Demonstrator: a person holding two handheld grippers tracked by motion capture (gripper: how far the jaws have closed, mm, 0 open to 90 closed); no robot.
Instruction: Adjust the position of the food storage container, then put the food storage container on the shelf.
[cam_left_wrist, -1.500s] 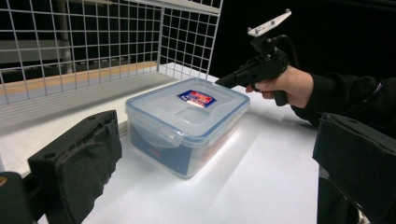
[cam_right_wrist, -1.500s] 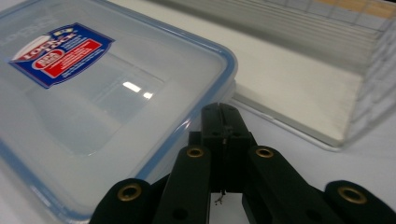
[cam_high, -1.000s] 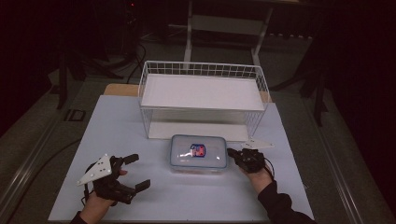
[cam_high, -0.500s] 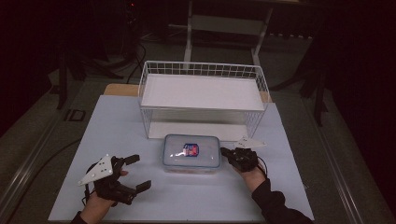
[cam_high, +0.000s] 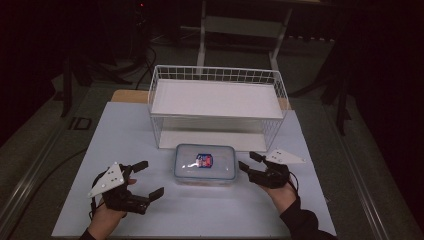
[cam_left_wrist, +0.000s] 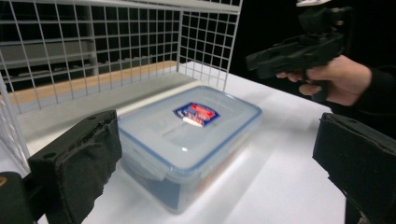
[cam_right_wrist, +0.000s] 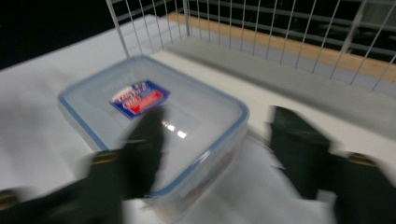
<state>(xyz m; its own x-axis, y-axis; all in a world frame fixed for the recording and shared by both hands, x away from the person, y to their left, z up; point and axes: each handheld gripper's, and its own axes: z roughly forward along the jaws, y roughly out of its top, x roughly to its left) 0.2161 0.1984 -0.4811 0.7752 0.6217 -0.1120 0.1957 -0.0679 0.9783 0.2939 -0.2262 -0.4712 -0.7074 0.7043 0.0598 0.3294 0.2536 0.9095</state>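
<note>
A clear plastic container with a blue-rimmed lid and a red and blue label lies on the white table, just in front of the wire basket. My right gripper hovers at its right end; its jaws have just been opening and stand open. In the blurred right gripper view, one jaw hangs over the lid of the container and the other past its edge, pressing on nothing. My left gripper rests open at the front left, apart from the container, which it faces along with the right gripper.
A white wire basket with a white shelf inside stands behind the container, its mesh wall close by. The table's front edge runs just below both hands. Dark floor and stands surround the table.
The right gripper nudged the container a little to the left while shut, then opened its jaws and lifted slightly. The left gripper has stayed in place.
</note>
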